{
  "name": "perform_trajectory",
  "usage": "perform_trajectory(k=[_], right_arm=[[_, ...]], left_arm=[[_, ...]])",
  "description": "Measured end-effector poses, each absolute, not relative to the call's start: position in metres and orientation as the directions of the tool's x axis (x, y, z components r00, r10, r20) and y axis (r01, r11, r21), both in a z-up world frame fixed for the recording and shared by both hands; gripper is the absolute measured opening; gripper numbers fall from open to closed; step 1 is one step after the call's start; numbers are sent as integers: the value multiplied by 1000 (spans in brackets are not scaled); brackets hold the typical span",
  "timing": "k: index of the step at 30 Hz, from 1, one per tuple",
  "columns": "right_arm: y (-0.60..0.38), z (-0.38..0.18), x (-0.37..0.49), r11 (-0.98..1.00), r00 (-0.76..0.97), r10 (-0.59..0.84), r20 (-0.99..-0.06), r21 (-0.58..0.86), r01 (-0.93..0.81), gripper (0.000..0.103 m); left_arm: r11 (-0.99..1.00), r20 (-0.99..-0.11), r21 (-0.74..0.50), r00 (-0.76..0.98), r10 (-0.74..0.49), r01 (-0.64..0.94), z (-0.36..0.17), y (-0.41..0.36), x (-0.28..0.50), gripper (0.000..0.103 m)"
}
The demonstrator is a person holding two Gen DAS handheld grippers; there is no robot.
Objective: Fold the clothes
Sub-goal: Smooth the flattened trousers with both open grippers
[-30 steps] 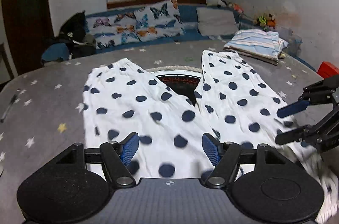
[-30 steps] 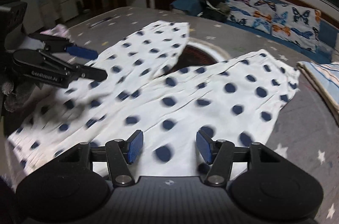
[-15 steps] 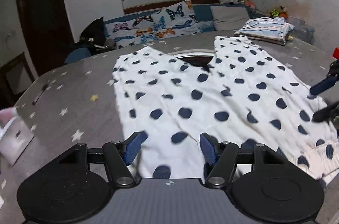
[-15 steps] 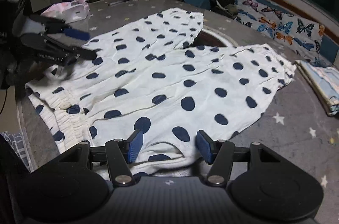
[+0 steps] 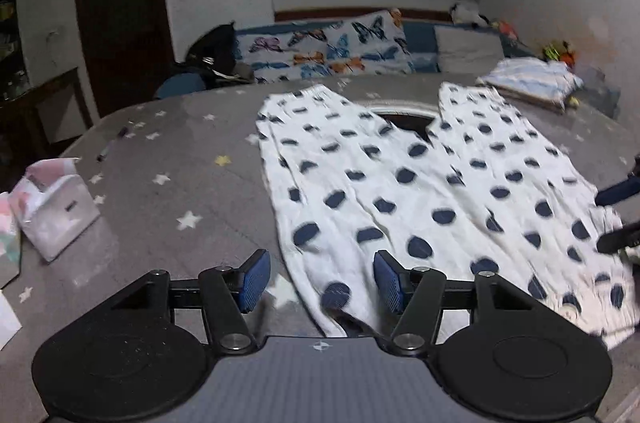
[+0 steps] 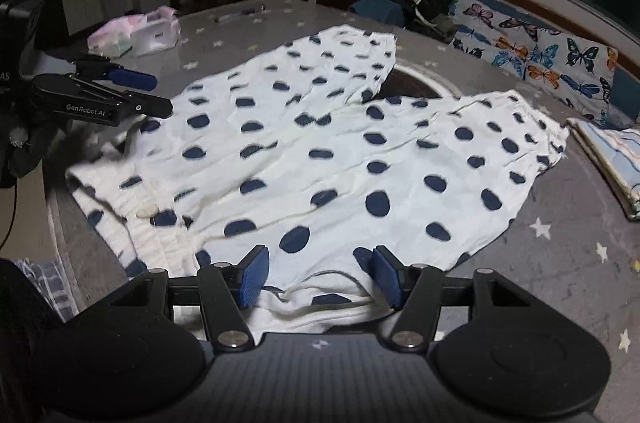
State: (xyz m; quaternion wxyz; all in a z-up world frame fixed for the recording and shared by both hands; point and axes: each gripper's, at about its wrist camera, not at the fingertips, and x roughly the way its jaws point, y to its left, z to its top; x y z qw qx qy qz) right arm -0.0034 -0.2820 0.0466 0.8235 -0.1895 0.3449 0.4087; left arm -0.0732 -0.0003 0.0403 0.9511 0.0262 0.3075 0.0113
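White trousers with dark blue dots [image 5: 420,183] lie spread flat on the grey star-patterned table [image 5: 160,159], legs pointing away, waistband at the near edge. They also show in the right wrist view [image 6: 320,151]. My left gripper [image 5: 322,281] is open and empty over the waistband's left corner. It shows in the right wrist view [image 6: 156,97] at the left. My right gripper [image 6: 316,277] is open and empty over the waistband's right end. Its fingers [image 5: 616,193] show at the right edge of the left wrist view.
A folded striped blue garment [image 5: 528,83] lies at the table's far right. A tissue pack [image 5: 52,215] sits at the left, with pens [image 5: 122,133] beyond it. A dark round opening [image 5: 408,119] lies between the trouser legs. A butterfly-print sofa [image 5: 328,51] stands behind.
Both grippers have pulled back toward the near edge of the table and now sit over the waistband. The trousers lie flatter. Both grippers stayed open.
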Motion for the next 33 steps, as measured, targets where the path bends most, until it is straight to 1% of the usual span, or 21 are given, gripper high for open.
perform_trajectory(k=[3, 7, 12, 14, 16, 19, 23, 28, 33], right_arm=[[-281, 46, -4, 596, 423, 550, -720, -16, -802, 58], [-282, 36, -6, 601, 412, 535, -737, -11, -799, 59], [-286, 46, -7, 603, 424, 547, -722, -12, -798, 59], [-285, 49, -7, 601, 428, 558, -711, -8, -799, 60], [-284, 48, -7, 599, 423, 562, -711, -2, -801, 64], [-283, 46, -7, 600, 420, 565, -711, 4, -800, 64], [-289, 48, -9, 610, 426, 562, -709, 7, -792, 64], [-295, 49, -10, 623, 432, 557, -710, 12, -782, 64], [-300, 47, -12, 631, 434, 540, -721, 6, -775, 64]], left_arm=[[998, -580, 57, 812, 61, -35, 41, 3, -71, 61], [991, -606, 123, 787, 116, -51, 32, 3, -67, 58], [988, -602, 138, 786, 140, -70, 35, 7, -68, 57], [989, -591, 128, 795, 135, -73, 40, 8, -68, 57], [991, -581, 114, 805, 120, -66, 44, 7, -68, 58], [989, -585, 141, 802, 123, -48, 40, 2, -65, 58], [987, -618, 152, 775, 135, -52, 29, 4, -62, 58], [987, -607, 149, 783, 137, -57, 38, 4, -65, 58], [992, -584, 124, 807, 86, -16, 55, -6, -71, 58]])
